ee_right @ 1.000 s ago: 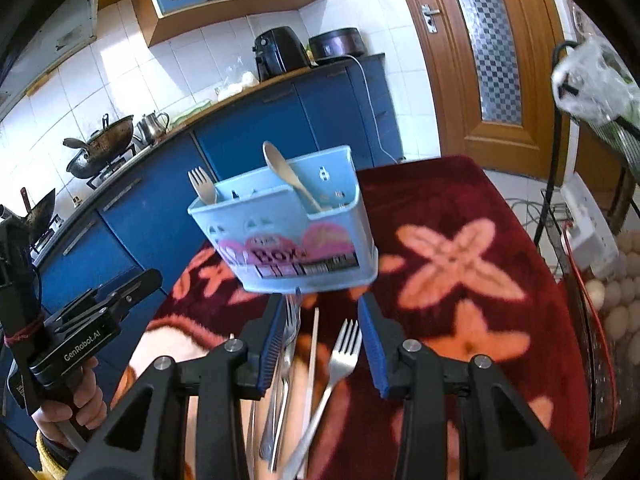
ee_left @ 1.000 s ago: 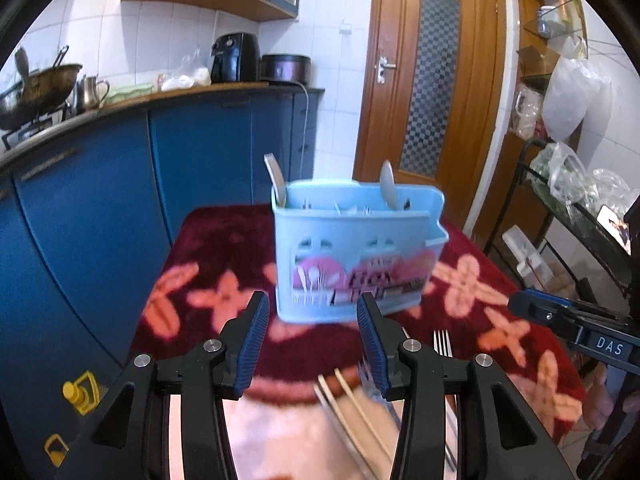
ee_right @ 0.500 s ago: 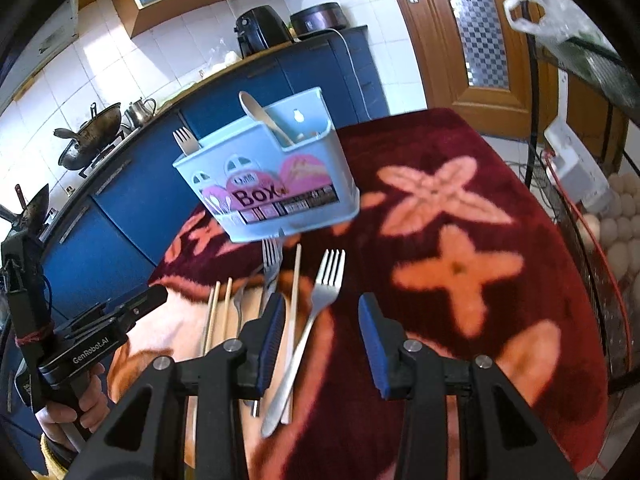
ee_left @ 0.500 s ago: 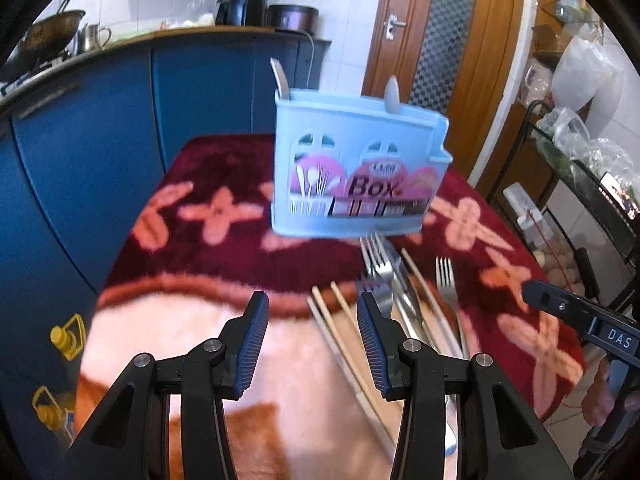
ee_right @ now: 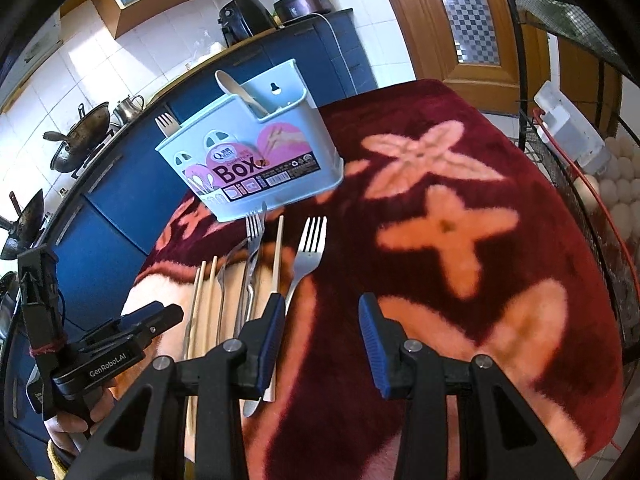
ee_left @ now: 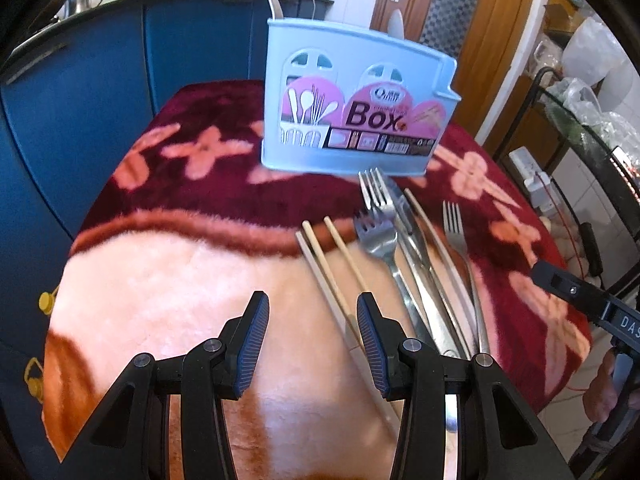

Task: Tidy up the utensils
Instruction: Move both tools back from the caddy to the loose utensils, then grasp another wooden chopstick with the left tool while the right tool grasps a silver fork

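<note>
A light blue utensil box (ee_left: 352, 108) (ee_right: 256, 160) stands on the far part of the red flowered blanket; a fork and a pale spoon stick up out of it. In front of it lie several forks (ee_left: 378, 236) (ee_right: 308, 256), a knife and wooden chopsticks (ee_left: 328, 268) (ee_right: 204, 288) side by side. My left gripper (ee_left: 312, 320) hovers open over the pale part of the blanket, just left of the chopsticks, with nothing between its fingers. My right gripper (ee_right: 322, 328) is open above the blanket, its left finger over the handle of the rightmost fork and one chopstick.
Blue kitchen cabinets (ee_left: 80, 92) run behind the table, with woks and a kettle (ee_right: 128, 106) on the counter. A wire rack (ee_right: 580, 128) with eggs and a power strip stands right of the table. A wooden door (ee_left: 452, 20) is beyond.
Both grippers have sunk and tilted down toward the blanket. The box has slid up in both views and the laid-out forks and chopsticks have come into full view.
</note>
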A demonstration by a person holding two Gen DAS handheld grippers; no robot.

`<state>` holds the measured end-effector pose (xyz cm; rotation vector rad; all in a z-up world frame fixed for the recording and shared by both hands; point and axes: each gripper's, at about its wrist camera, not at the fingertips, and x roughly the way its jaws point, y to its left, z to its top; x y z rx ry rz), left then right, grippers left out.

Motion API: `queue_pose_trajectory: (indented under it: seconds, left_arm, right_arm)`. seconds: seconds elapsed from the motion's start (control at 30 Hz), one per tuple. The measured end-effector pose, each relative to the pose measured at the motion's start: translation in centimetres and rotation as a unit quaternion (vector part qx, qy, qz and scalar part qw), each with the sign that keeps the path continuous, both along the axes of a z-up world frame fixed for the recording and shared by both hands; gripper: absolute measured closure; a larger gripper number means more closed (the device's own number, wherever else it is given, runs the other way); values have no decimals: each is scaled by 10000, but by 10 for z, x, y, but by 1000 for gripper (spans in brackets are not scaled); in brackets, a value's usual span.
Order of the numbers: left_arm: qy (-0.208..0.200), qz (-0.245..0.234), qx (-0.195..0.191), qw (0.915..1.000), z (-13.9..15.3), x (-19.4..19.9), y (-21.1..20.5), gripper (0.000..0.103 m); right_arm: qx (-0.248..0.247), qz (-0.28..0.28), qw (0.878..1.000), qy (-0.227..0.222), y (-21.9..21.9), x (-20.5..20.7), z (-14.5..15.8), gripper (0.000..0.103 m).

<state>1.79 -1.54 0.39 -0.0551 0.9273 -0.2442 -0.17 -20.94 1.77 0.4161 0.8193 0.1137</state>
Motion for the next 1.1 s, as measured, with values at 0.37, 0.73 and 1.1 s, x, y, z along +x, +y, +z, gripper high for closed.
queue_pose_trajectory:
  seconds: [0.37,0.73,1.1]
  left_arm:
    - [260,-30,143,9996,-10,1,-2,56]
    - [389,-166,360,9985,-12,-3,-3,52]
    - [915,-555,153,9941,-13,15,-8,77]
  right_arm:
    - [81,-13,9999,98,-4,0,-8,61]
    - [115,-15,9999,128,-6,-1,-10,61]
    - [180,17,9998,124,-8,-1,-13,61]
